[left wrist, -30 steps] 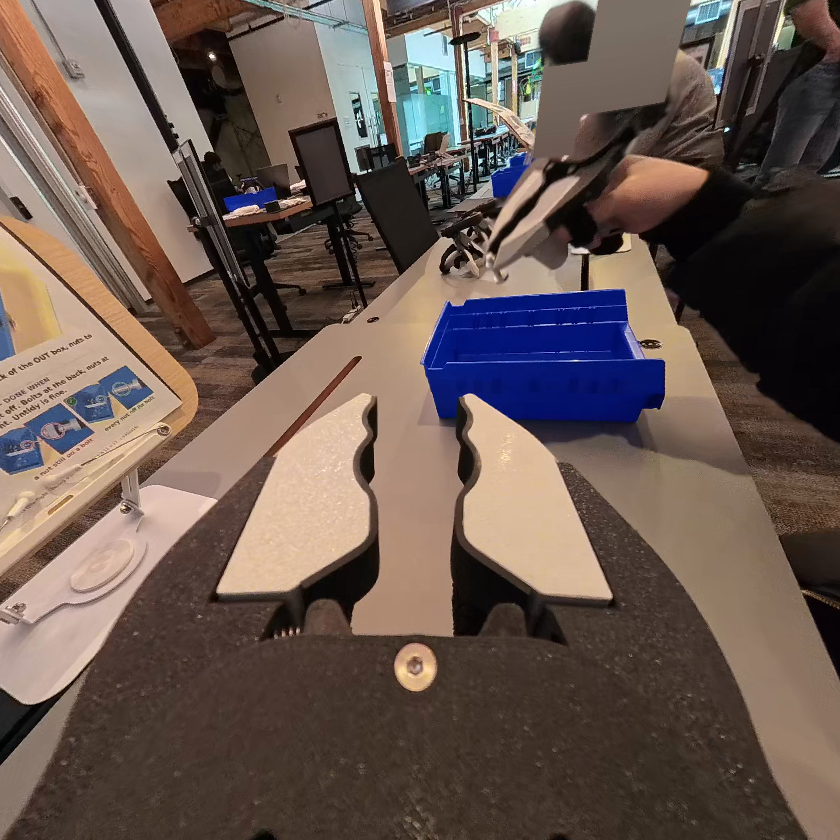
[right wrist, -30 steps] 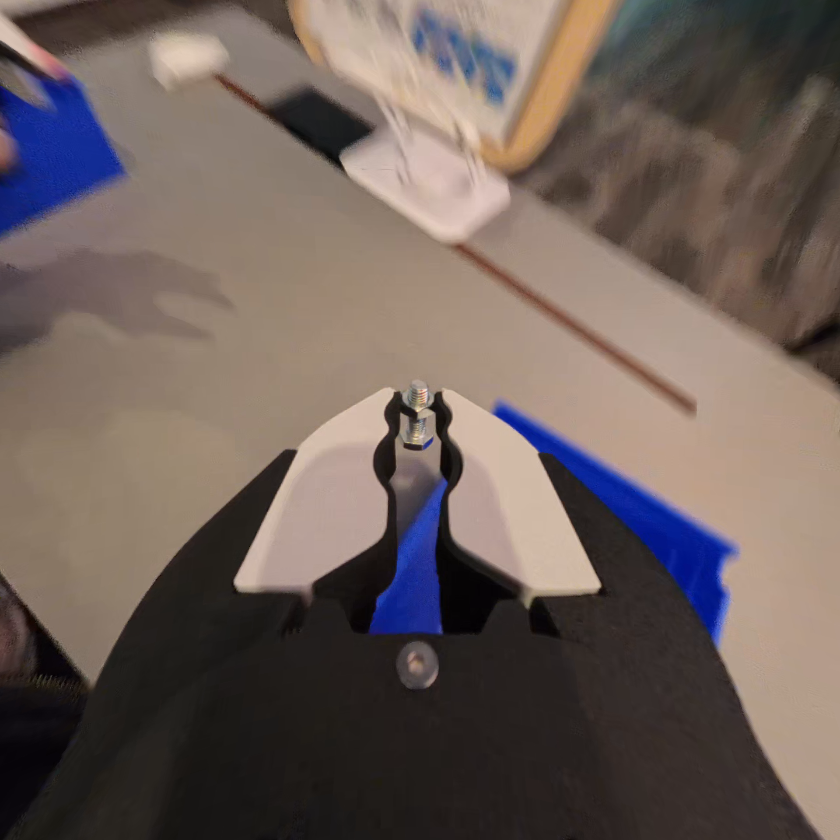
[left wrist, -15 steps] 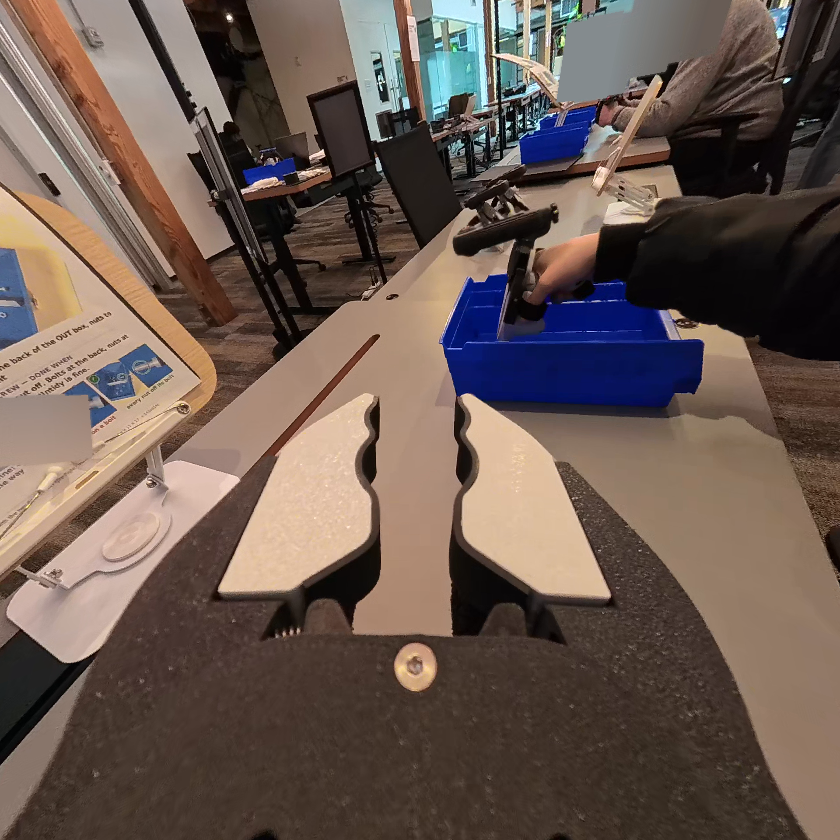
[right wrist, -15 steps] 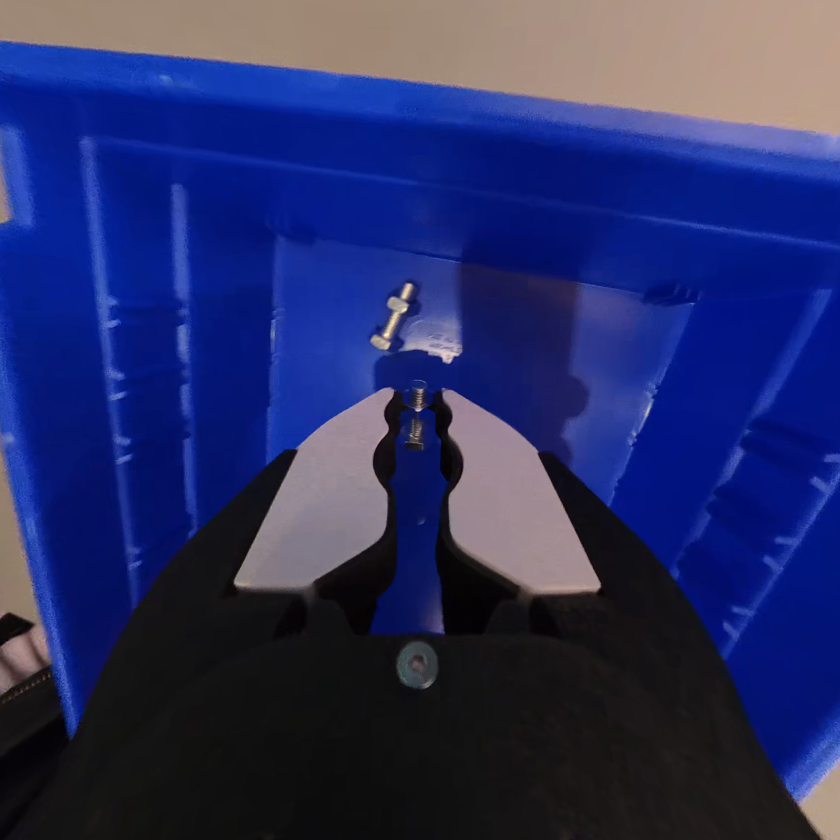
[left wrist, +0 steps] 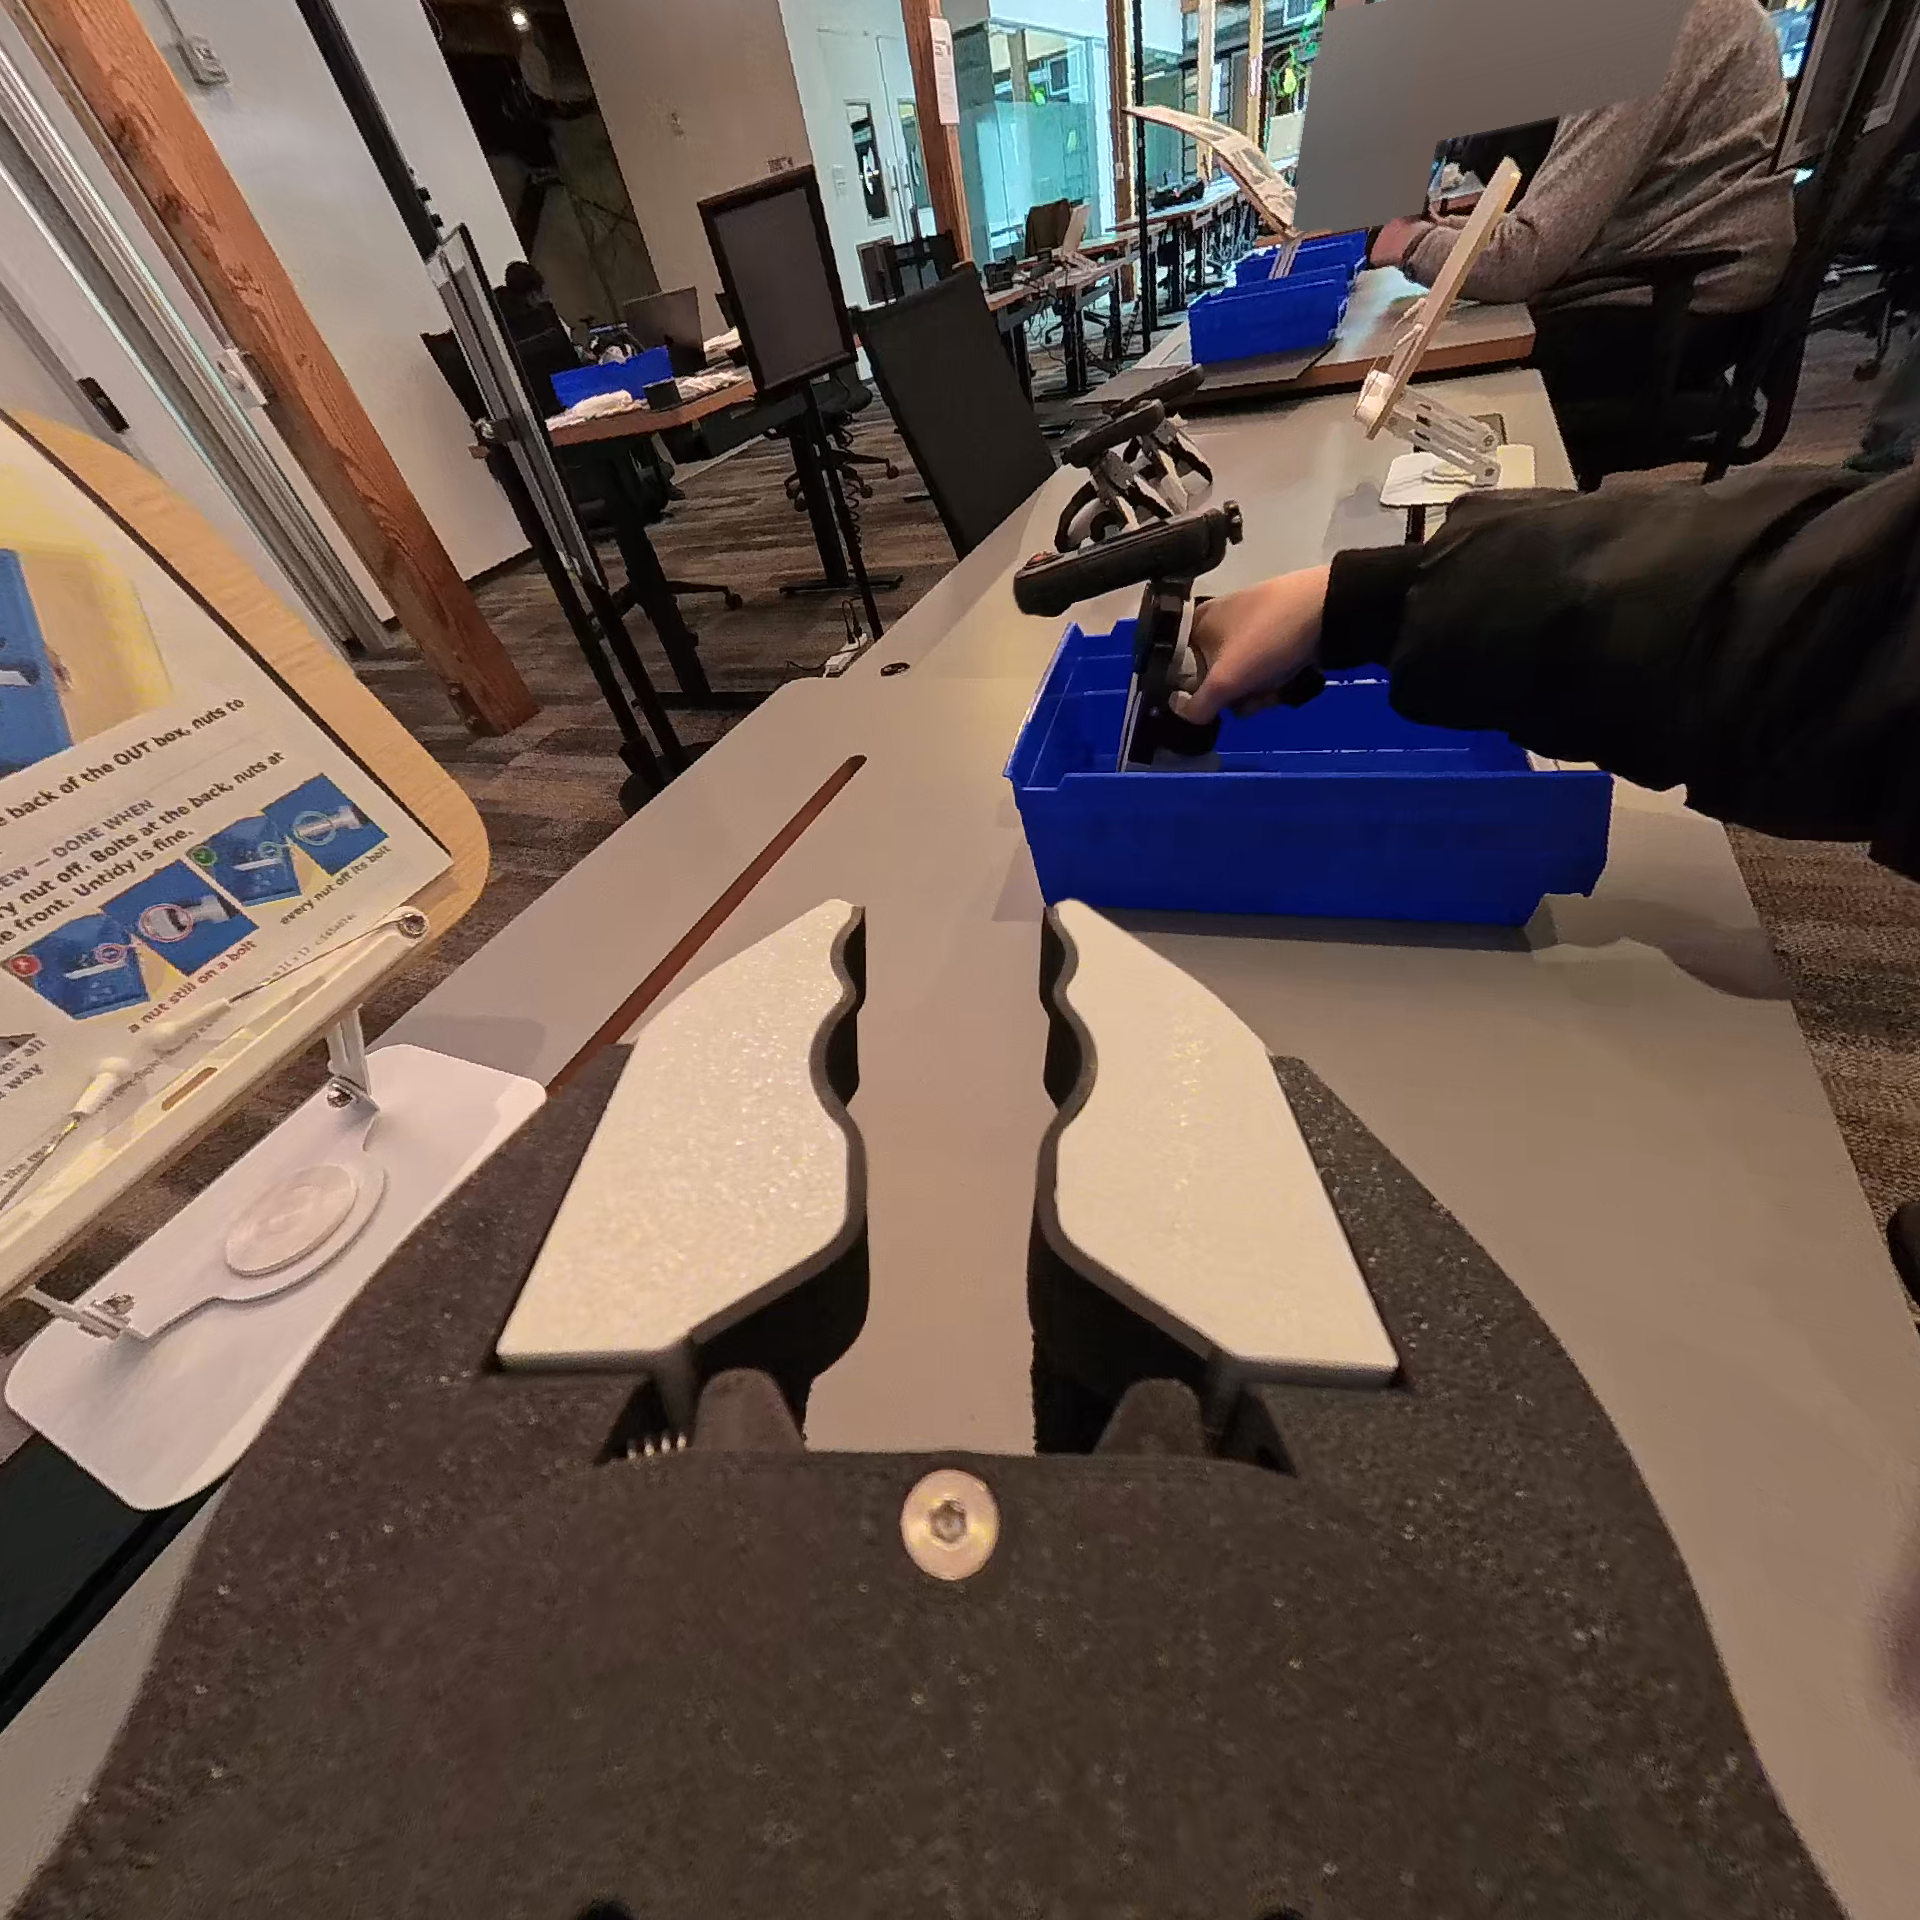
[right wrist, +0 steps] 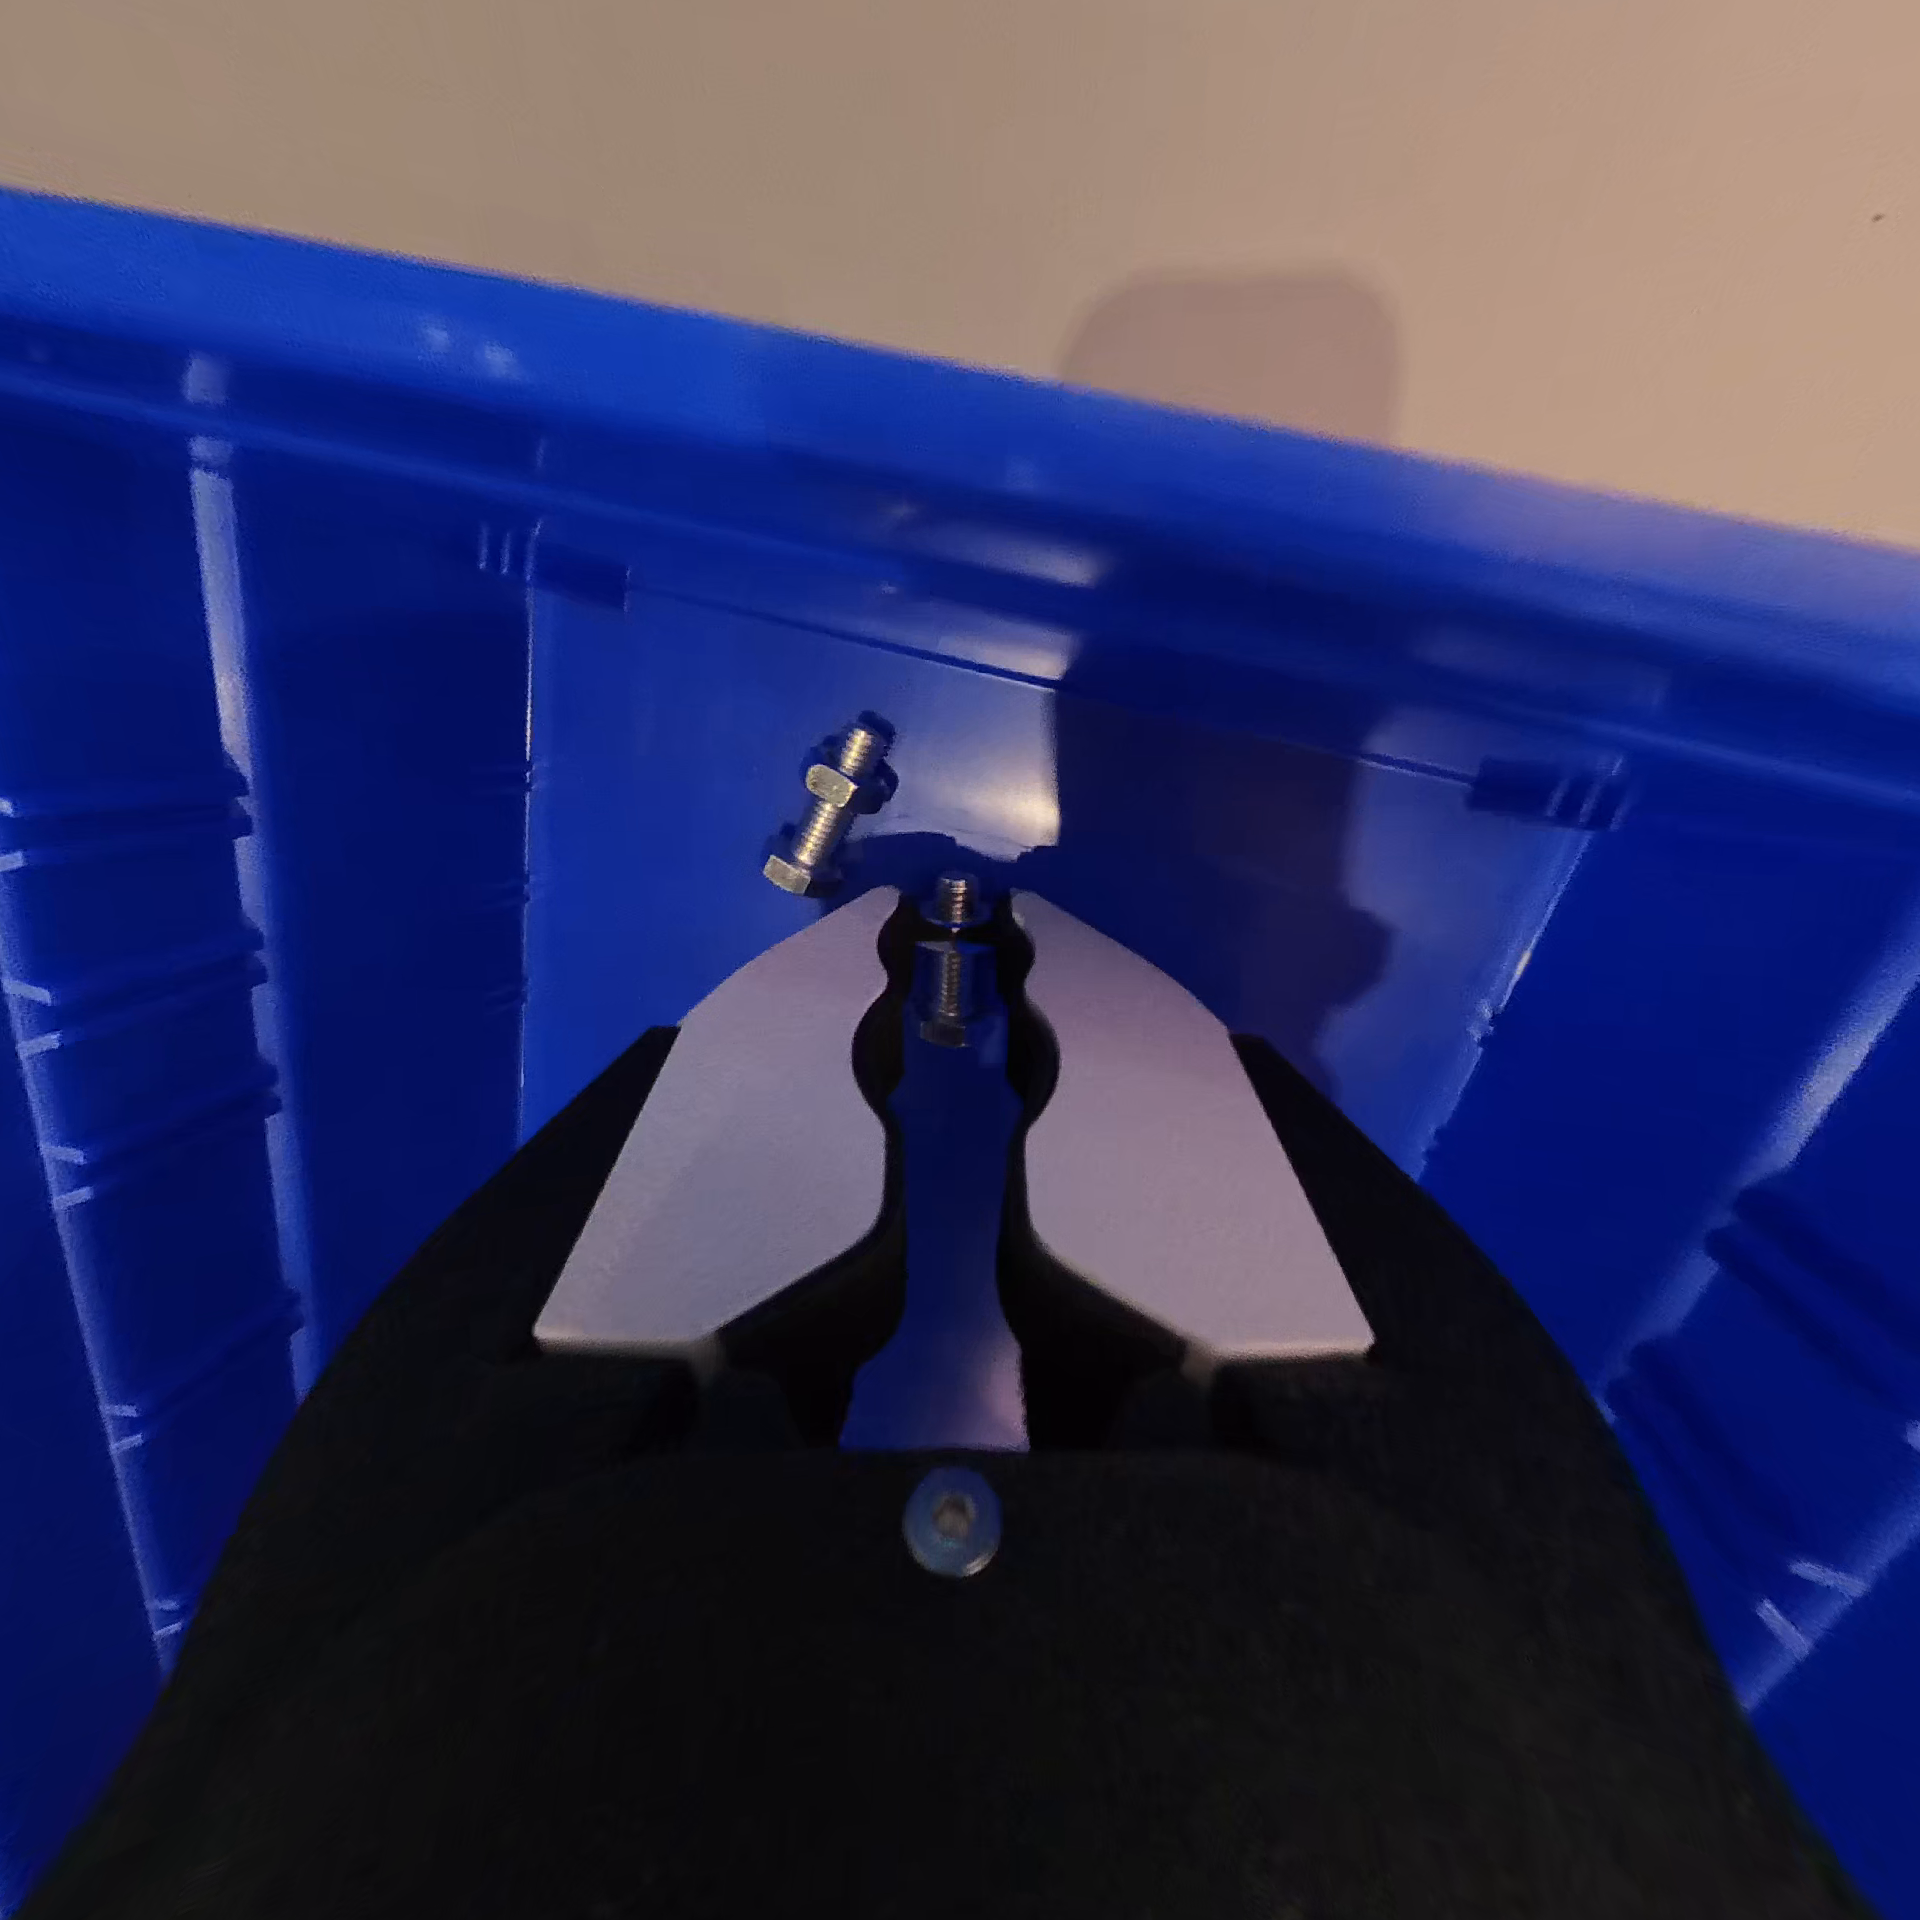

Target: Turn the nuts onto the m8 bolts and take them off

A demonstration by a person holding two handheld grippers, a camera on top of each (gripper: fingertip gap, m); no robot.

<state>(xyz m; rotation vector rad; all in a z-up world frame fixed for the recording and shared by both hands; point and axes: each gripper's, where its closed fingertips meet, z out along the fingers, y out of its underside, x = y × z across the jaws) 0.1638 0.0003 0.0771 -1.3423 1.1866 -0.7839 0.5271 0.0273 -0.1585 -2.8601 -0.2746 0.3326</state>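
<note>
lowering right tool [right wrist: 954,914], pinching a bolt [right wrist: 948,987] at its nut, into the blue bin [right wrist: 1039,488] beside another nutted bolt [right wrist: 831,810]. release low, probably near the floor. left tool [left wrist: 951,925] hangs spread and empty over the surface [left wrist: 1455,1091].

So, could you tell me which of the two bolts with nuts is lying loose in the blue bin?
The tilted bolt left of the right tongs; the other bolt sits between them.
</note>
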